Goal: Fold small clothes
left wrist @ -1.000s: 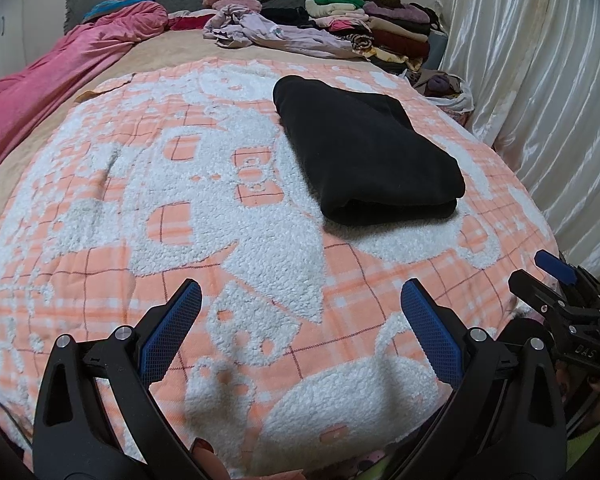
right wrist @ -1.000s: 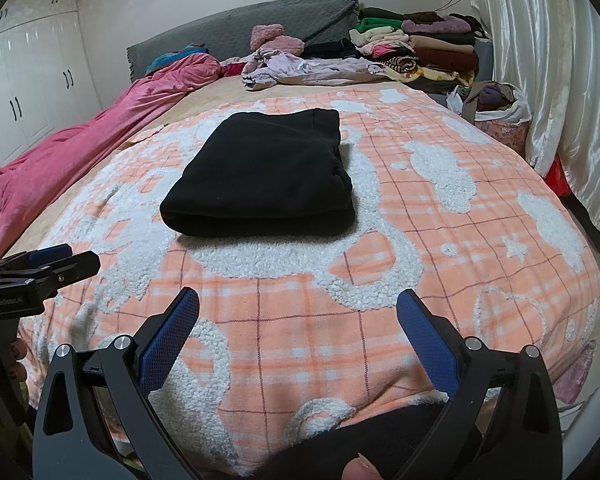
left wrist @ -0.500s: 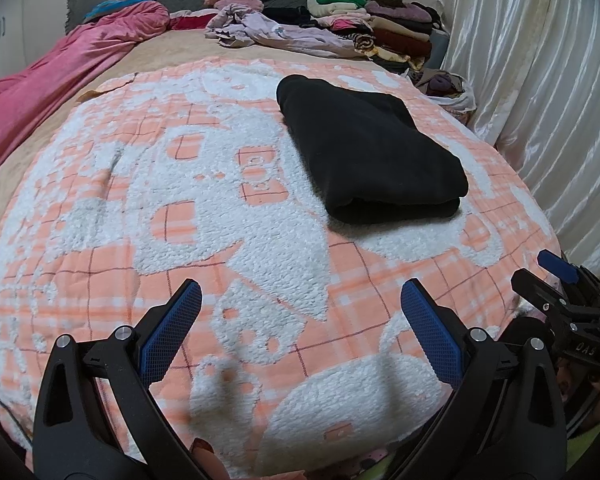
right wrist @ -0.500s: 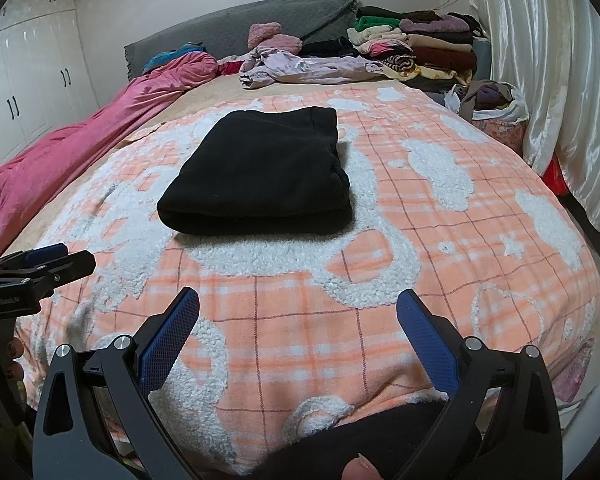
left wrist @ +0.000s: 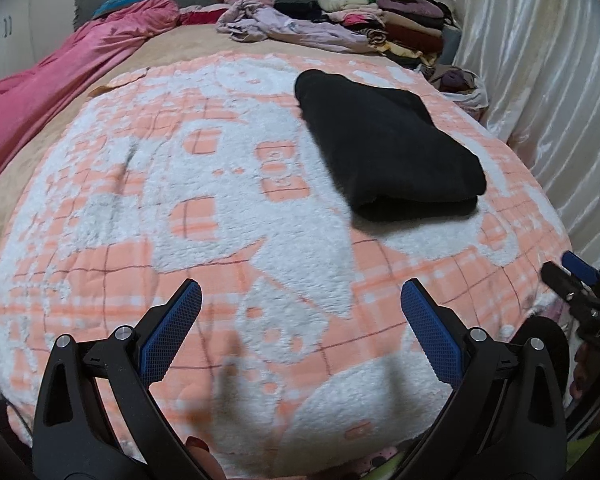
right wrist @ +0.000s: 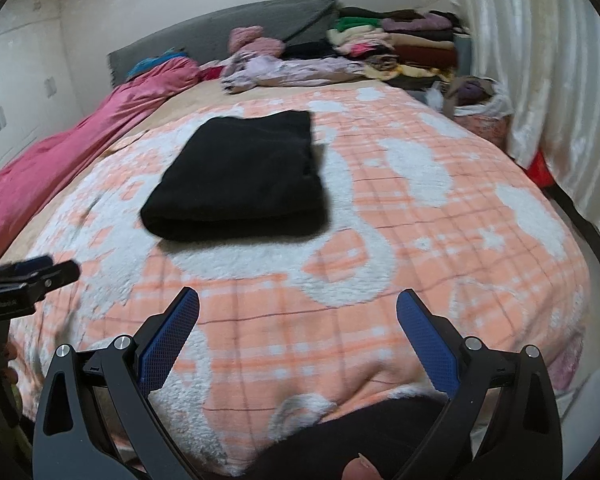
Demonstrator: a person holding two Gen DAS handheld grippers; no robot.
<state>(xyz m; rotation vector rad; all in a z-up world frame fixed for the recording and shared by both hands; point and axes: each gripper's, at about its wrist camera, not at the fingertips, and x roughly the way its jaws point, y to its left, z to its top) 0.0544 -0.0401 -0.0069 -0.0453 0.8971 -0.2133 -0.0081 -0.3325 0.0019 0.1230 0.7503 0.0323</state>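
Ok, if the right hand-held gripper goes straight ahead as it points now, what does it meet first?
Probably the orange-and-white fleecy blanket; the right hand-held gripper is open, and the folded black garment lies further ahead, left of its line.

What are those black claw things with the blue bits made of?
Each hand-held gripper, left and right, is a black plastic frame with cut-out slots and silver screws. Its two fingers carry blue, cross-hatched textured pads. No cables show.

My bed [right wrist: 480, 216] wears an orange-and-white fleecy blanket [left wrist: 148, 208]. At twelve o'clock stands a grey headboard [right wrist: 236, 24]; at ten, white wardrobe doors [right wrist: 16, 92]; at two, shiny white curtains [right wrist: 552, 60]. The walls are pale.
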